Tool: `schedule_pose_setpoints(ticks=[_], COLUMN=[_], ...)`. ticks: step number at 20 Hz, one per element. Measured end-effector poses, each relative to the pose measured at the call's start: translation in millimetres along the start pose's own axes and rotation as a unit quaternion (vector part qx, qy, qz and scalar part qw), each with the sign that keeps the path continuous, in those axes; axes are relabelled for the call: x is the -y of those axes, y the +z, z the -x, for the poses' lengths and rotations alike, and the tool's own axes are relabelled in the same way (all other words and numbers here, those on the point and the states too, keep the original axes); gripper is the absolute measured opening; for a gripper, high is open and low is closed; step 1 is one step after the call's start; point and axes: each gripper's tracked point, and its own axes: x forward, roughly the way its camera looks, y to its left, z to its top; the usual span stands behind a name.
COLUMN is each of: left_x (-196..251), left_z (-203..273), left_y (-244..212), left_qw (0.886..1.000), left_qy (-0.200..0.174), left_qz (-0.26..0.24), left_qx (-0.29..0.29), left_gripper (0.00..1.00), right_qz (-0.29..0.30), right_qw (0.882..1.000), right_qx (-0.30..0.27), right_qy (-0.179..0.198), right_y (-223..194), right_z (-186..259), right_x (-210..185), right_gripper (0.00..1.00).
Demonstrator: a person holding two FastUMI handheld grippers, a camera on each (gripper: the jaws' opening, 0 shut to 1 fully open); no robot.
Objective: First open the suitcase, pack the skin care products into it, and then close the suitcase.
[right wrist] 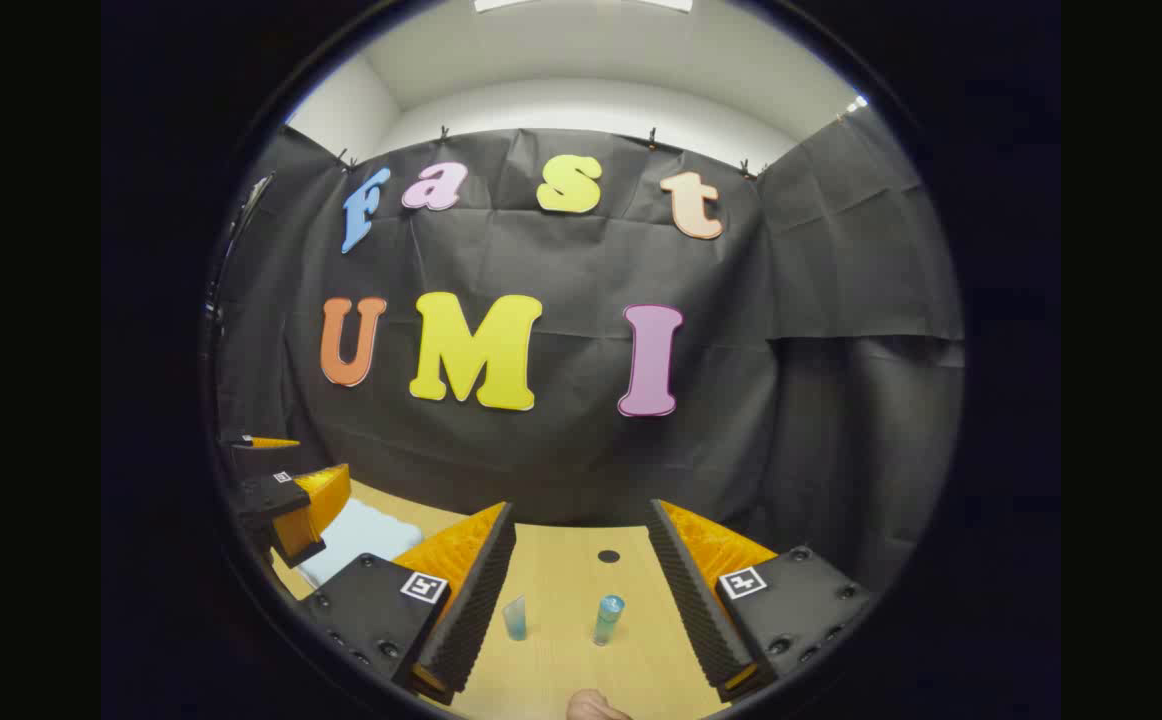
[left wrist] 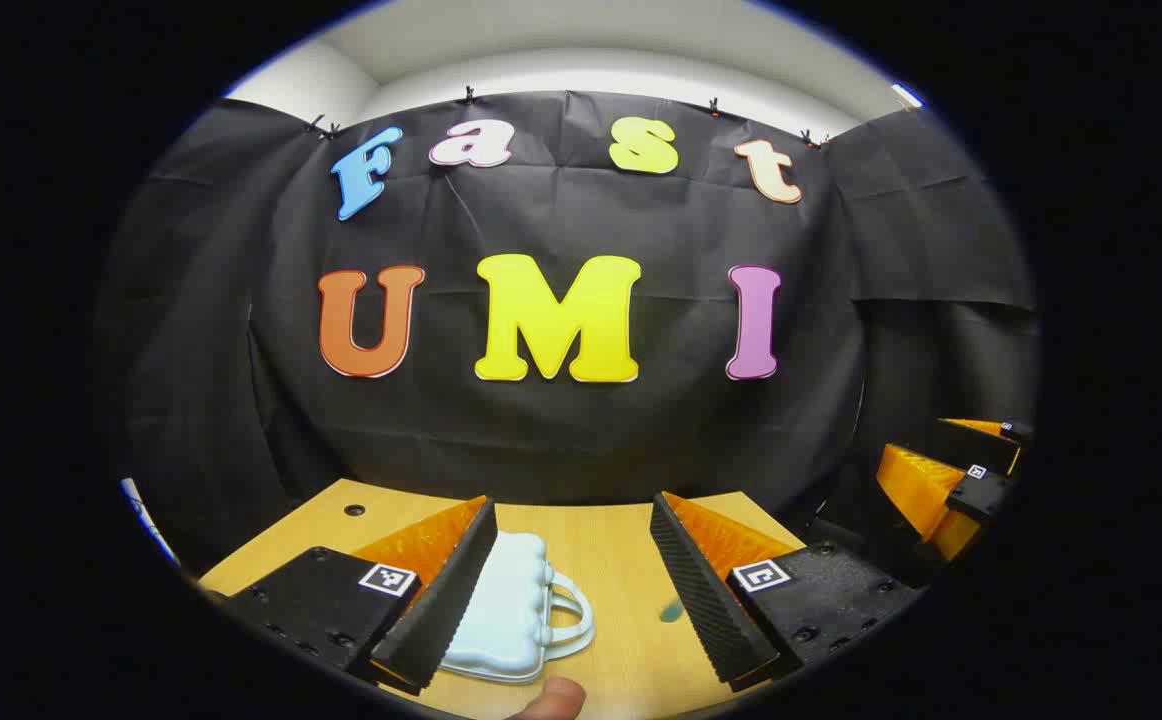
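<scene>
Jaws of both grippers stand wide, holding nothing. Left gripper (left wrist: 571, 590) hangs over the closed suitcase (left wrist: 511, 620) — a pale, glossy, lobed shell with a loop handle, lying flat on the wooden table (left wrist: 611, 550). Right gripper (right wrist: 581, 600) faces two small skin care bottles (right wrist: 608, 618), upright, translucent. Judged step: opening — next, lift the lid's edge.

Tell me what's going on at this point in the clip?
A person holds two grippers above a wooden table, both open and empty. The left gripper hangs over a closed pale blue suitcase. The right gripper faces two small skin care bottles standing upright. Nothing is packed yet.
</scene>
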Motion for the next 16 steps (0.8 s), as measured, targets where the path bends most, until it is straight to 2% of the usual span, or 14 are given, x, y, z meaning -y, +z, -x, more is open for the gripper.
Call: schedule_pose_setpoints(ticks=[16], left_x=[6.2], left_z=[4.1], left_y=[-8.6], left_qw=[1.000], left_qy=[0.010], left_qz=[-0.008], left_qx=[-0.010], left_gripper=[0.99], right_qz=[-0.001], right_qw=[1.000], right_qx=[-0.013], right_qy=[0.024], right_y=[-6.4], right_z=[-1.2], right_x=[2.5], right_gripper=[0.80])
